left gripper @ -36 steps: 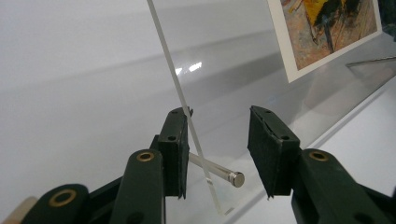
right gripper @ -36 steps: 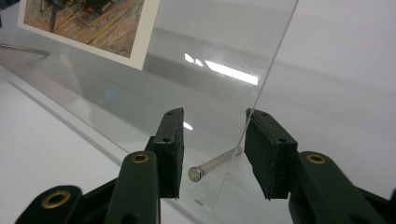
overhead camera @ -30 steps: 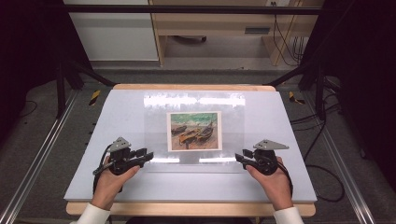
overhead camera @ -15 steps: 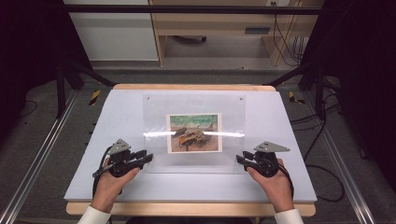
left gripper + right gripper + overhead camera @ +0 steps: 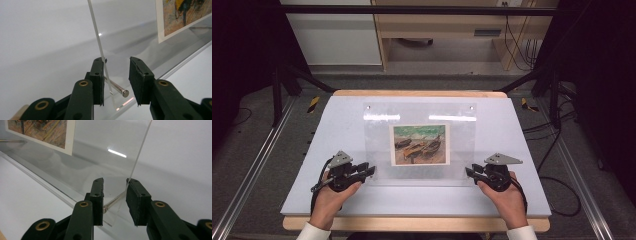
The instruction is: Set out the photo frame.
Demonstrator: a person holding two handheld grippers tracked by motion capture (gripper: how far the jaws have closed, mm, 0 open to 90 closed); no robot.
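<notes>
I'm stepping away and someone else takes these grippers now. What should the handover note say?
Left gripper: fingers open and just been closing. They straddle the near left corner of the clear sheet and its metal pin, with a gap at the pin's head.
Right gripper: also just been closing, at the near right corner. The pin meets one finger and the sheet edge meets the other; I can't tell if the grip is firm.
The picture lies under the sheet, mid-table.
Done: both corners lined up.
Left: probably finish closing, then move the sheet.

grey floor (image 5: 257,150), wooden bench (image 5: 437,30), dark surroundings
</notes>
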